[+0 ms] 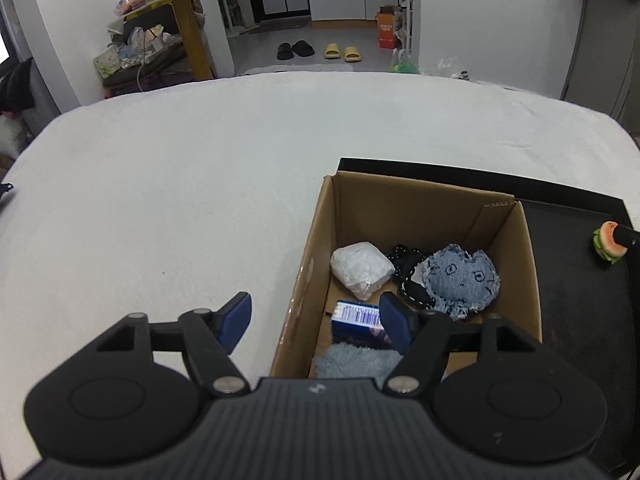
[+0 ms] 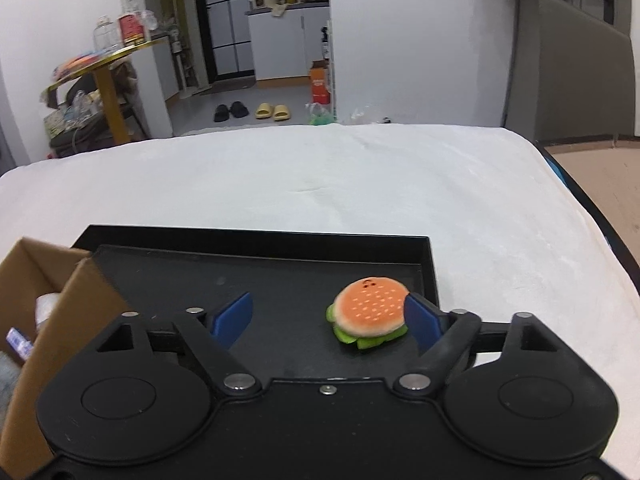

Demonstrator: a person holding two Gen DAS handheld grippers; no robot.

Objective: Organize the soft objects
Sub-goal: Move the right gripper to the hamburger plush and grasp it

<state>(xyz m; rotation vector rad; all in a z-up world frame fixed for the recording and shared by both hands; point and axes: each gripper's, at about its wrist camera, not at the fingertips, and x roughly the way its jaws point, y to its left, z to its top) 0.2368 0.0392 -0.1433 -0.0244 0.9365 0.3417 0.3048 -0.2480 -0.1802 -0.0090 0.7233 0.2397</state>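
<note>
A plush burger [image 2: 370,311] lies on the black tray [image 2: 256,236], beside the right pad of my right gripper [image 2: 326,320], which is open and empty. The burger also shows at the far right of the left wrist view [image 1: 610,243]. A cardboard box [image 1: 316,248] stands on the tray's left part. It holds a denim plush [image 1: 462,280], a white wrapped bundle [image 1: 362,268], a black dotted fabric piece [image 1: 406,264], a blue packet [image 1: 358,318] and a grey fluffy cloth [image 1: 356,362]. My left gripper [image 1: 316,322] is open and empty, straddling the box's left wall.
Tray and box sit on a white-covered surface [image 1: 180,200], whose right edge [image 2: 580,200] drops off to the floor. Beyond its far edge stand a yellow side table [image 1: 188,12] with clutter and slippers [image 1: 316,50] on the floor.
</note>
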